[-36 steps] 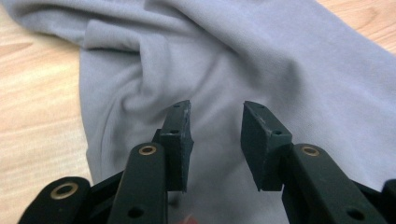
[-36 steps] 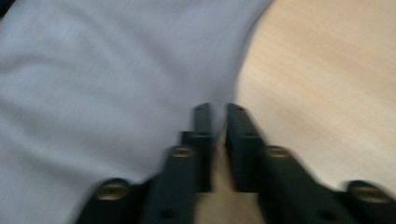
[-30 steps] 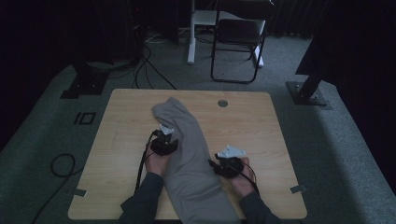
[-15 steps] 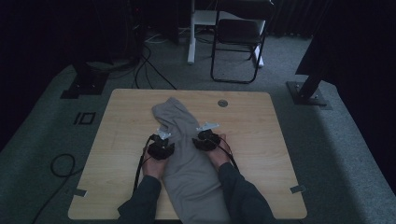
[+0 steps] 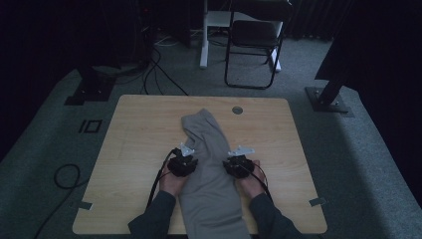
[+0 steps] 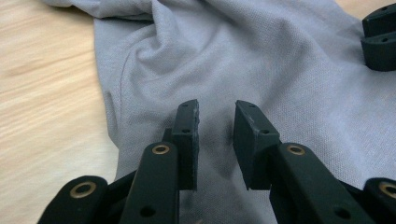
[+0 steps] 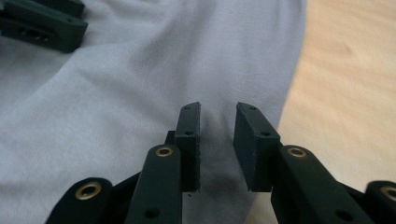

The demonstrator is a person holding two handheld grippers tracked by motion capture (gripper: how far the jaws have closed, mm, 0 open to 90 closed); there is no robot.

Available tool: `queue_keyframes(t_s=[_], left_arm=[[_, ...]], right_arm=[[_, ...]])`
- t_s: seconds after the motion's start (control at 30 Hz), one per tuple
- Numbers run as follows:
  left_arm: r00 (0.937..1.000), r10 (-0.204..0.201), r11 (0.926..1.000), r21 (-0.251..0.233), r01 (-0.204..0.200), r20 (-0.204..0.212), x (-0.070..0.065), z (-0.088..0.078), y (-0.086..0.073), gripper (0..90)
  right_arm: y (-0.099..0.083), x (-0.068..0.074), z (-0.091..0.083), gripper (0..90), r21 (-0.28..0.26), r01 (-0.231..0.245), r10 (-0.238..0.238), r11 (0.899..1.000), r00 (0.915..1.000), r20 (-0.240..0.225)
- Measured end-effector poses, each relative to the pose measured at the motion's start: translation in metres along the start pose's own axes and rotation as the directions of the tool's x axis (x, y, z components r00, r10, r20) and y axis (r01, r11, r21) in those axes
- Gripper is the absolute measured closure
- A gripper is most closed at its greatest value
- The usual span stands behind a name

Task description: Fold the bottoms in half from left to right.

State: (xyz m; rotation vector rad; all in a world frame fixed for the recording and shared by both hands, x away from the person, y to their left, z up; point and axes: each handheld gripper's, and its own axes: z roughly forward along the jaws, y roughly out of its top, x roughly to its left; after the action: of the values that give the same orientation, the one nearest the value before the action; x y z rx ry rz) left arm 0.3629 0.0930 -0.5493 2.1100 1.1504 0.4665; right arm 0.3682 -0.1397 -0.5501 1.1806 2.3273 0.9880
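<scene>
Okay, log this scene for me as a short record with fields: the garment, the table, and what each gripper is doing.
garment: grey garment, folded into a long strip, lying down the middle of the table, near end at the person's edge
table: light wooden table
left gripper: over the strip's left edge, jaws a little apart, just been closing, cloth bunched in the gap, not yet pinched
right gripper: over the strip's right edge, jaws a little apart, just been closing, cloth below them, not yet pinched
background: folding chair beyond the table
</scene>
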Motion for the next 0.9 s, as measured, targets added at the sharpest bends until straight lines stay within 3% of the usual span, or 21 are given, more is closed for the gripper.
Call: queue_keyframes(t_s=[0.17, 0.23, 0.3, 0.37, 0.43, 0.5, 0.6, 0.67, 0.7, 0.73, 0.9], left_arm=[[0.9984, 0.039, 0.9992, -0.011, -0.038, 0.041, -0.018, -0.013, -0.015, 70.6], [0.9978, 0.033, 0.9993, -0.02, -0.032, 0.057, -0.024, -0.022, -0.025, 70.5], [0.9973, 0.025, 0.9996, -0.018, -0.024, 0.069, -0.029, -0.032, -0.034, 70.5], [0.9974, 0.014, 0.9997, -0.019, -0.013, 0.071, -0.029, -0.04, -0.04, 69.7], [0.9993, 0.007, 0.9987, -0.05, -0.005, 0.036, -0.027, -0.048, -0.041, 66.9], [0.9999, -0.012, 0.9974, -0.071, 0.012, -0.003, -0.024, -0.052, -0.039, 64.9], [0.9993, -0.022, 0.9981, -0.058, 0.02, -0.029, -0.018, -0.049, -0.039, 63.0], [0.9991, -0.025, 0.9985, -0.049, 0.024, -0.034, -0.016, -0.047, -0.04, 63.0], [0.9987, -0.037, 0.9984, -0.043, 0.036, -0.035, -0.012, -0.042, -0.045, 63.2], [0.9987, -0.04, 0.9984, -0.042, 0.038, -0.033, -0.012, -0.042, -0.046, 64.1], [0.9987, -0.046, 0.9983, -0.037, 0.045, -0.023, -0.012, -0.044, -0.047, 65.3]], right_arm=[[-0.024, 0.01, -0.026, 71.6, 0.011, -0.004, 0.004, 1.0, 1.0, -0.005], [-0.03, 0.016, -0.034, 71.1, 0.028, 0.009, -0.009, 1.0, 0.9997, -0.024], [-0.034, 0.022, -0.041, 68.0, 0.043, 0.025, -0.022, 0.999, 0.9965, -0.081], [-0.034, 0.025, -0.044, 63.5, -0.002, 0.068, -0.068, 0.998, 0.9876, -0.142], [-0.027, 0.023, -0.043, 60.0, -0.034, 0.092, -0.094, 0.995, 0.9919, -0.085], [-0.018, 0.016, -0.037, 59.1, -0.069, 0.069, -0.074, 0.995, 0.9941, -0.079], [-0.004, 0.008, -0.019, 58.5, -0.068, 0.061, -0.064, 0.996, 0.9969, -0.046], [0.0, 0.007, -0.012, 58.5, -0.059, 0.056, -0.058, 0.997, 0.9973, -0.044], [0.006, 0.007, 0.007, 59.4, -0.032, 0.071, -0.072, 0.997, 0.9969, -0.031], [0.006, 0.008, 0.01, 61.0, -0.026, 0.066, -0.067, 0.997, 0.9973, -0.028], [0.002, 0.009, 0.005, 62.8, -0.024, 0.04, -0.04, 0.999, 0.9985, -0.036]])
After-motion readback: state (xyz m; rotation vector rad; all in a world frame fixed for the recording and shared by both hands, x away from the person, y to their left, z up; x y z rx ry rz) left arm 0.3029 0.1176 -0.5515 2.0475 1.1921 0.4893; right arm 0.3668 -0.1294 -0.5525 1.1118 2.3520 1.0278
